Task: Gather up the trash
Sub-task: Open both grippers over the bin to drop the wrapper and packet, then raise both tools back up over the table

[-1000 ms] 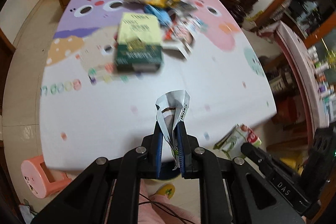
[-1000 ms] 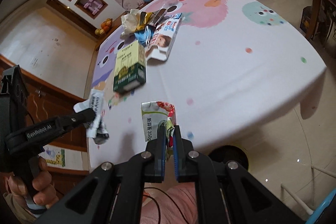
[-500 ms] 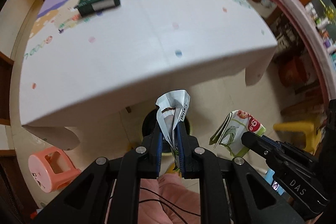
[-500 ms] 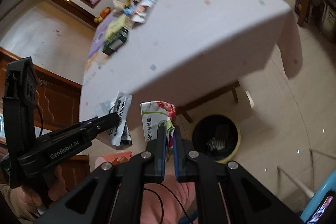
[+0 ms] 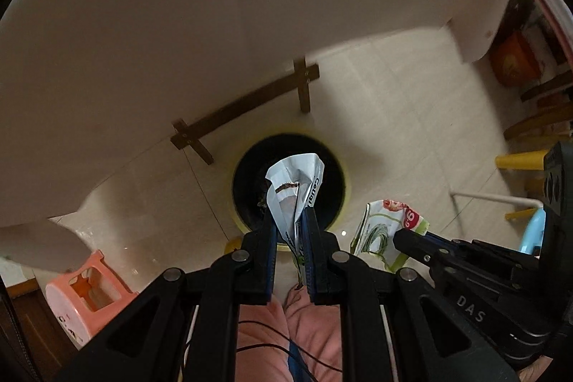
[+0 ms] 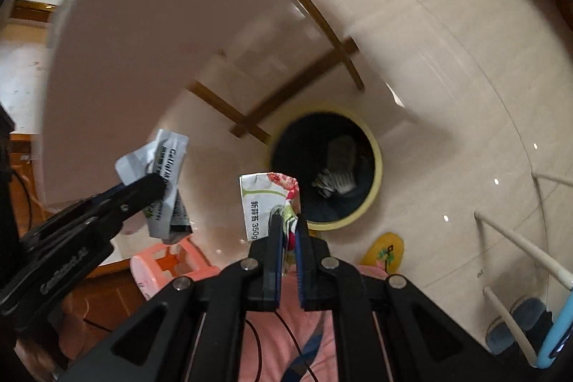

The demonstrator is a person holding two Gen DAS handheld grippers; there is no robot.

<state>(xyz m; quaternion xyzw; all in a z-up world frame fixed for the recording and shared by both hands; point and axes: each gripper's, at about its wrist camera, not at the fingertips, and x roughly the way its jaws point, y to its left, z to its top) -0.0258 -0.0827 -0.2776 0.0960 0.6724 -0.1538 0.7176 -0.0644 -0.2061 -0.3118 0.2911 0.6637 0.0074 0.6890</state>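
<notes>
My left gripper [image 5: 290, 215] is shut on a crumpled white and grey wrapper [image 5: 295, 188], which hangs straight over the black mouth of a yellow-rimmed trash bin [image 5: 343, 167] on the floor. My right gripper [image 6: 287, 221] is shut on a white, green and red food packet [image 6: 263, 199], just left of and short of the trash bin [image 6: 374, 174]. Each gripper shows in the other's view: the right gripper [image 5: 401, 237] with the food packet [image 5: 385, 228] beside the bin, the left gripper [image 6: 157, 185] with the wrapper [image 6: 168, 163] off to the left.
The table's hanging white cloth [image 5: 179, 24] fills the upper views, with wooden table struts [image 5: 243, 106] just behind the bin. A pink stool [image 5: 86, 292] stands on the left, a yellow slipper [image 6: 385, 251] by the bin, a white rack [image 6: 519, 246] on the right. Pink trouser legs [image 5: 293, 328] lie below.
Both grippers have dropped from above the table top to below its edge, still holding their trash. The table top with its litter has left the views and the bin is now close beneath.
</notes>
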